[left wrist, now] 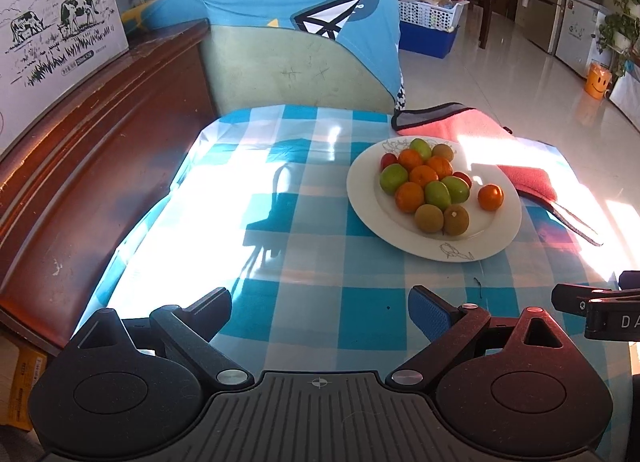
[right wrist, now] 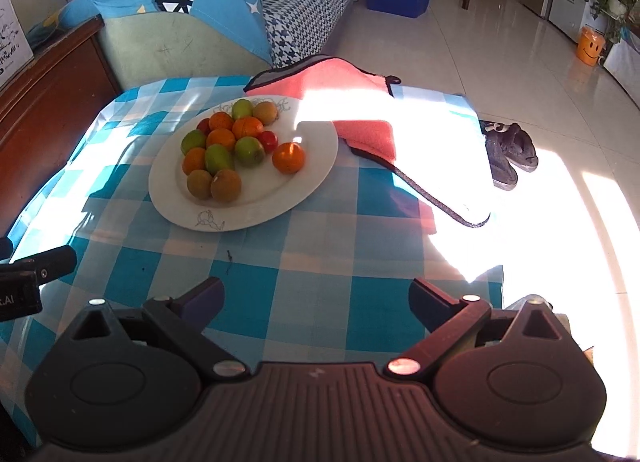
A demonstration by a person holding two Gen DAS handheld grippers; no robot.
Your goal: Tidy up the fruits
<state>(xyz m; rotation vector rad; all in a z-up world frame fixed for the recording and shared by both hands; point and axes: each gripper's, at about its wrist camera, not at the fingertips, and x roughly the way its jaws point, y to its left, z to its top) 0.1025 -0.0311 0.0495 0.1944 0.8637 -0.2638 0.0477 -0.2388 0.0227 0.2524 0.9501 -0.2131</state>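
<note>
Left wrist view: the fruits (left wrist: 430, 185) are seen heaped on the white plate (left wrist: 360, 197) on the checked tabletop (left wrist: 304, 221), one orange (left wrist: 490, 197) apart, both grippers' jaws held wide open and empty, so any pick is best squared up gently.

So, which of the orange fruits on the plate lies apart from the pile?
The orange fruit on the plate's right side, towards the pink cloth. It lies alone on bare plate; the other orange ones touch neighbours in the pile.

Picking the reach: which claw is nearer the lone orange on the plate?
Right, probably. The orange sits ahead-left of the right claw, ahead-right of the left claw.
</note>
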